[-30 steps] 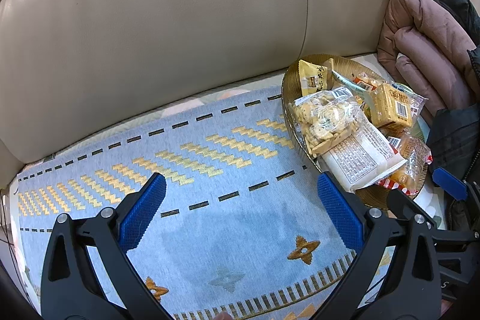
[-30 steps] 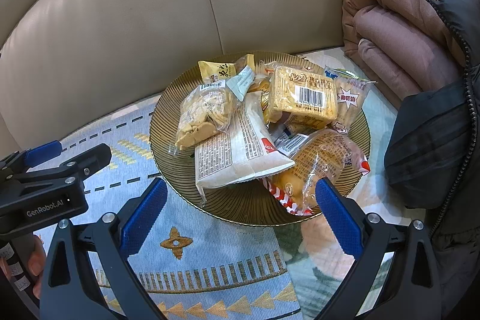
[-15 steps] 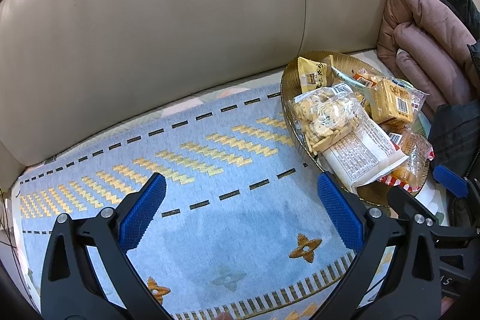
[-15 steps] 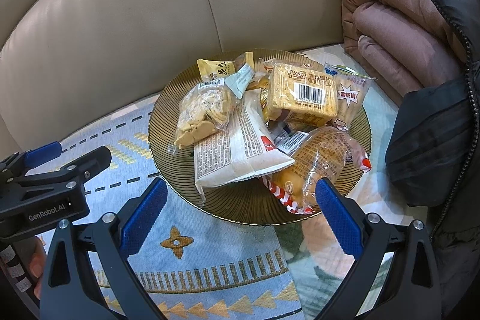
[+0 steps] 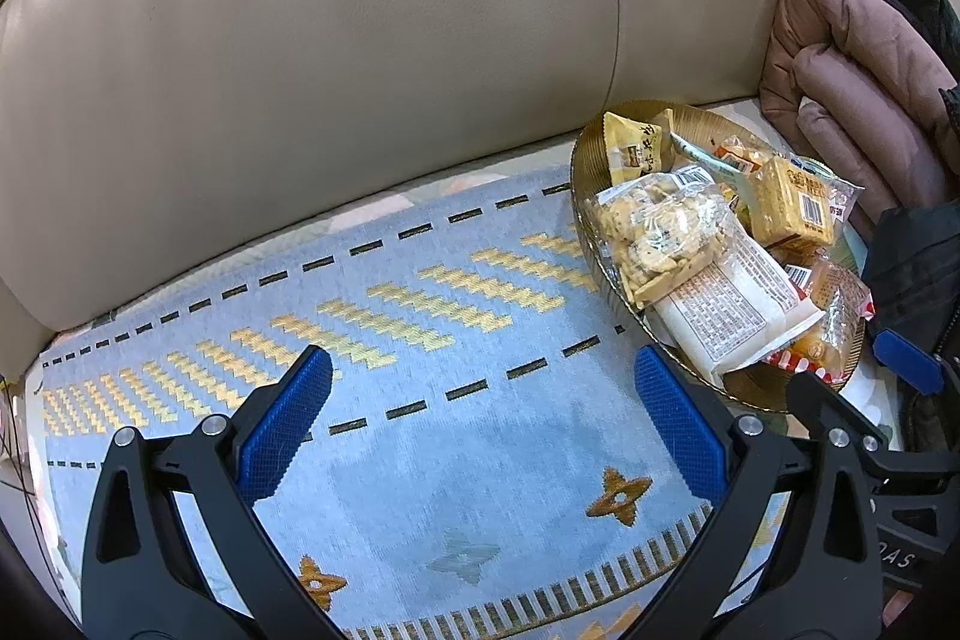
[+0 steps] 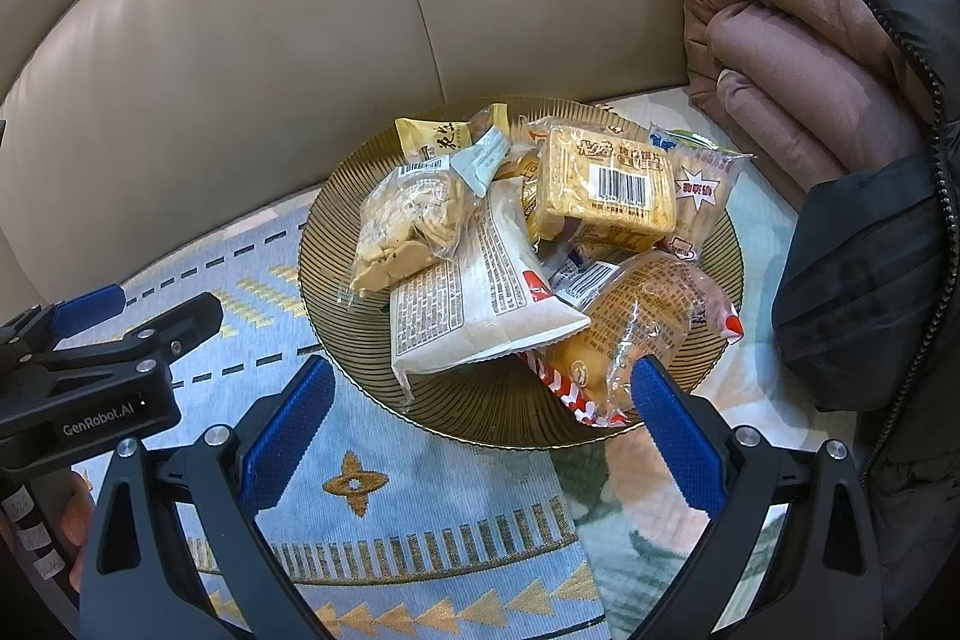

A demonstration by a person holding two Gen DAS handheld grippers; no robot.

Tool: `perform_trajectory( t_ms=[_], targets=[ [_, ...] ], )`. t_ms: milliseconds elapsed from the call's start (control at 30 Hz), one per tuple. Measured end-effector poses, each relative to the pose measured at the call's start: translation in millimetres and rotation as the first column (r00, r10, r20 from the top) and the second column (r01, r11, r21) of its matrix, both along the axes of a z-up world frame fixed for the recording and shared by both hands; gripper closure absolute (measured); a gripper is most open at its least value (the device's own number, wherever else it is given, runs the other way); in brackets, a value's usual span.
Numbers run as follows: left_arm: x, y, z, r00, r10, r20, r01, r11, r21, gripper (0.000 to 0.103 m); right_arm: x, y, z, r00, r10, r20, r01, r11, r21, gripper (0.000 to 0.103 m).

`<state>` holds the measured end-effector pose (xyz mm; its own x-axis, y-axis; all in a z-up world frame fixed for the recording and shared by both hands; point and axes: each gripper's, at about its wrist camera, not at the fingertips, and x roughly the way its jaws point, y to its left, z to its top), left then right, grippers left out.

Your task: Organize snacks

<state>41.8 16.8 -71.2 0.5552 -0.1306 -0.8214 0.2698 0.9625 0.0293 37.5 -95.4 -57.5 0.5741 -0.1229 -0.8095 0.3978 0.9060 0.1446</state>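
All the snacks sit in a heap on a round gold plate (image 6: 474, 400) with fine ribs, which rests on the sofa seat. Part of the plate lies on a light blue woven mat (image 5: 420, 460) with yellow zigzags.

We hold our right gripper (image 6: 483, 427) just near the plate, its blue fingers spread wide with nothing between them, pointing at the pile. We think that is so we can reach any packet we like. Our left gripper (image 5: 483, 415) hangs over the bare mat to the left, its fingers wide too and holding nothing. The mat there has room where snacks could be laid out.

The packets are crinkly plastic, so they may slip. A clear bag of bumpy crackers (image 6: 405, 226) leans on a flat white packet (image 6: 474, 301) with small print. A yellow block with a barcode (image 6: 606, 187) sits on top at the far side. A shiny bag holding a round golden bun (image 6: 636, 334) is nearest our right finger.

The beige sofa back (image 5: 360, 70) looks smooth like leather. Puffy pink and black coats (image 6: 798, 58) are bunched at the right.

The heap could be where snacks were gathered, or where they wait for sorting.
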Motion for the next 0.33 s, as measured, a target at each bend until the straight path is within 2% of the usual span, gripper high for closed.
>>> perform_trajectory(
  t_ms=[233,333],
  targets=[
    [0.1,-1.1,1.6,1.0,-0.014,0.002,0.014,1.0,0.012,0.003,-0.6,2.3,2.1,1.0,0.0,0.012,0.0,1.0,0.008,0.005],
    [-3.2,8.7,9.4,1.0,-0.013,0.022,0.014,0.999,-0.032,0.003,-5.0,5.8,10.1,0.997,-0.004,0.075,0.001,0.999,0.048,0.005]
  ],
)
